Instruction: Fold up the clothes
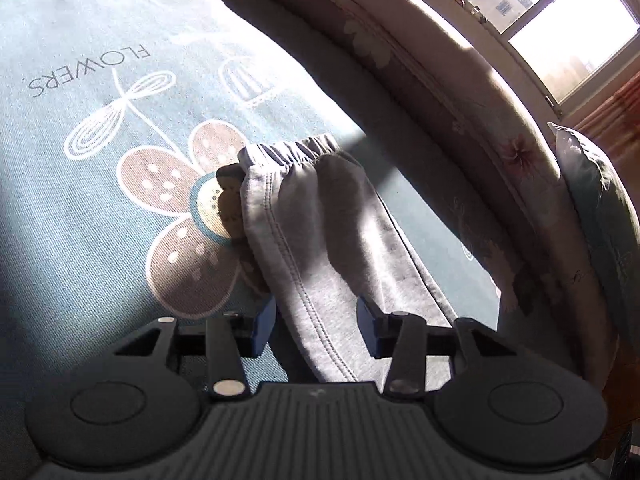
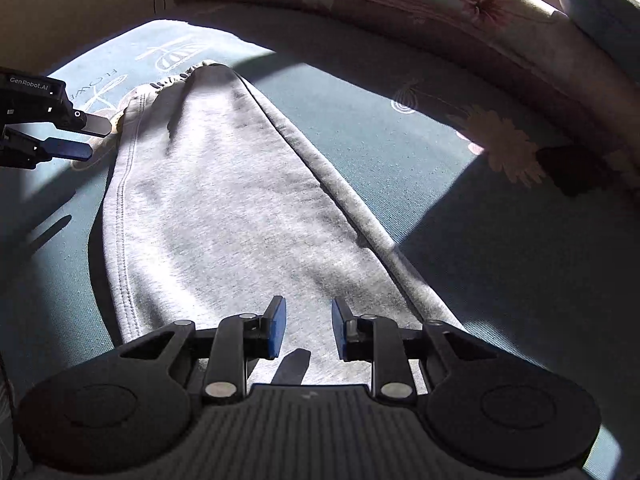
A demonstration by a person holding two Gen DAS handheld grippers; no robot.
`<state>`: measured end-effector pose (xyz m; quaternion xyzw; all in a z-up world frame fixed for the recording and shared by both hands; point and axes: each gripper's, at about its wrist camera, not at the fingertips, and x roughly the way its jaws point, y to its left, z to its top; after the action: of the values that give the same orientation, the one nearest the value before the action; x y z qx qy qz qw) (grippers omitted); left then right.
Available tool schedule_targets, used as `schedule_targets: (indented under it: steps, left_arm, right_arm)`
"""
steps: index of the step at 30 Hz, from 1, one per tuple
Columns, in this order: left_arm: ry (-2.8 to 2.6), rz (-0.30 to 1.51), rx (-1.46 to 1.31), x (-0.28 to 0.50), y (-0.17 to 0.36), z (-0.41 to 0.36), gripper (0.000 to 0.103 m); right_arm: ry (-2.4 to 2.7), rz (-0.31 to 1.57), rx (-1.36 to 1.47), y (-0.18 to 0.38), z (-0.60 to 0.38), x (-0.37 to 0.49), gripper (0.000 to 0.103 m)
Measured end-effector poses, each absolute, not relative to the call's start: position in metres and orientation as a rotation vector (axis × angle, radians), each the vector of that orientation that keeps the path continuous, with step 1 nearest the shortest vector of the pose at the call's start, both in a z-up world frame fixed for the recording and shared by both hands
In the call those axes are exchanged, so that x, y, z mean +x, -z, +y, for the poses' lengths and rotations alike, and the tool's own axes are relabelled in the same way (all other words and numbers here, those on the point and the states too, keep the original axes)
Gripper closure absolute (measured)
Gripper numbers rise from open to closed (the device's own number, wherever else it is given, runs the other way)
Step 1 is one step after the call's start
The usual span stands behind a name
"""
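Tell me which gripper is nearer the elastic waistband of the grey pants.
Left. The left gripper hovers beside the waistband; the right gripper hangs over the grey pants farther down.

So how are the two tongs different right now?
The left tongs stand wider apart than the right tongs. The left tongs straddle the stitched edge of the grey pants, partly over the blue sheet; the right tongs are over the middle of the pants. Both have blue pads, both are open, and neither is holding the pants.
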<state>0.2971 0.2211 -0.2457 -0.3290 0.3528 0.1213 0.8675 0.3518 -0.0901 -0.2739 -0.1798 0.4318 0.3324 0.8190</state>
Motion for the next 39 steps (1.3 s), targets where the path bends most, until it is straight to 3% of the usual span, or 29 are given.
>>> schedule_targets:
  steps: [3,8,9,11,16,19,25,29,33,39]
  left_arm:
    - [-0.177,0.704,-0.521,0.323,0.246,0.219,0.057]
    - [-0.169,0.801,-0.429,0.361,0.278,0.232,0.058]
    - [-0.19,0.807,-0.392,0.363,0.281,0.237,0.07]
    - [-0.226,0.814,-0.298,0.364,0.28,0.242,0.076]
    - [-0.249,0.812,-0.195,0.362,0.259,0.245,0.073]
    - [-0.139,0.766,-0.127,0.356,0.249,0.222,0.06]
    - [-0.115,0.853,0.008,0.372,0.281,0.202,0.053]
    - [-0.178,0.844,0.014,0.39,0.28,0.217,0.052]
    - [-0.181,0.845,-0.007,0.392,0.256,0.21,0.059]
    - [0.12,0.795,-0.048,0.371,0.241,0.142,0.055]
  right_arm:
    - [-0.68,0.919,-0.394,0.285,-0.084,0.369,0.071]
    - [-0.626,0.933,-0.364,0.293,-0.087,0.386,0.067]
    - [-0.627,0.931,-0.366,0.293,-0.088,0.386,0.067]
    - [-0.627,0.933,-0.363,0.294,-0.09,0.385,0.067]
    - [-0.614,0.929,-0.364,0.289,-0.095,0.384,0.066]
    - [-0.612,0.923,-0.334,0.276,-0.102,0.376,0.065]
    - [-0.611,0.982,-0.337,0.288,-0.107,0.368,0.063]
    - [-0.57,0.952,-0.259,0.299,-0.111,0.398,0.06]
    - [-0.544,0.962,-0.2,0.287,-0.117,0.41,0.059]
    - [-0.576,0.99,-0.158,0.261,-0.138,0.355,0.059]
